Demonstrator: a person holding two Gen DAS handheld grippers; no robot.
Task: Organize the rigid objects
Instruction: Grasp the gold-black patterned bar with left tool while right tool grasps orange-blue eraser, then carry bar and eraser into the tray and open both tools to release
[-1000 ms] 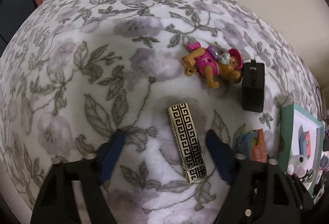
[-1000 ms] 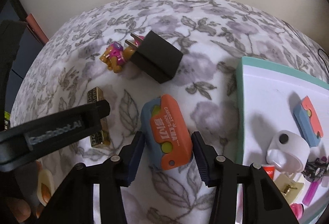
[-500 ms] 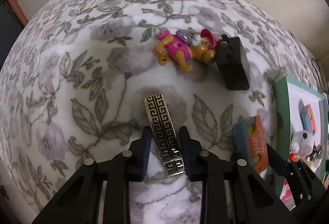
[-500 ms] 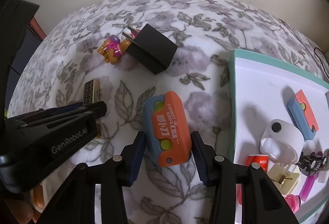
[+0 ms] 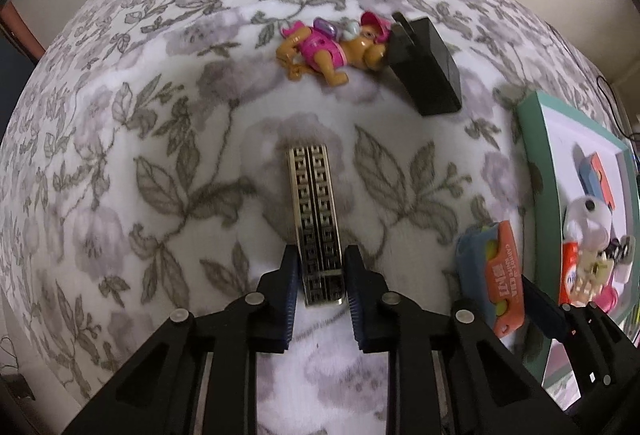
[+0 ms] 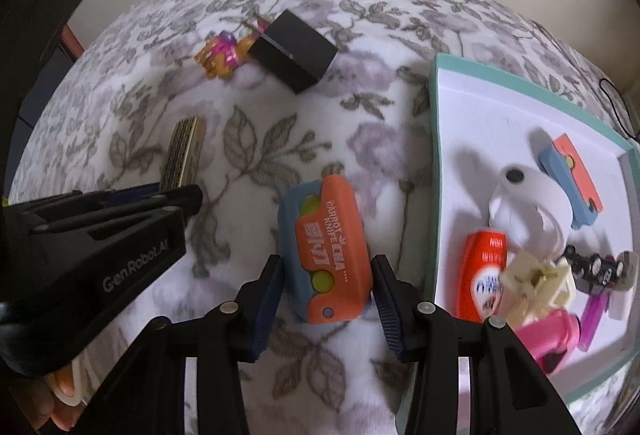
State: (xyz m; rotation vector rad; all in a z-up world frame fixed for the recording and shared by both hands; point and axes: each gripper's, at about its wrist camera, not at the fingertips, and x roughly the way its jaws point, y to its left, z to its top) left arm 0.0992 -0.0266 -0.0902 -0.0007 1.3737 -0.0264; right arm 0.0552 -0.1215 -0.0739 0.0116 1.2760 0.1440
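Gripping the near end of the gold-and-black patterned bar point(image 5: 316, 211), the left claw point(image 5: 321, 277) has its jaws just closed in, both blue pads pressed on the bar's long sides. The bar lies flat on the floral blanket point(image 5: 160, 155) and runs straight ahead of this claw, its far end pointing toward the pink toy figure point(image 5: 332, 49). That figure lies well ahead of the left claw, touching or just beside the black charger block point(image 5: 426, 71) ahead and to the right.

The right claw point(image 6: 326, 281) straddles the orange-and-blue carrot knife toy point(image 6: 328, 247). Its pads stand at either flank of the toy's near end; whether they press on it or only sit close cannot be told from either view. The toy rests on the blanket and extends ahead of the claw.

Right of the right claw sits the teal-rimmed tray point(image 6: 434, 139), holding a white ring-shaped part point(image 6: 524, 203), a second blue-and-orange toy point(image 6: 568, 179), a red tube point(image 6: 482, 275), a cream clip point(image 6: 536, 285) and a pink item point(image 6: 548, 335). The left claw's black body appears to its left.
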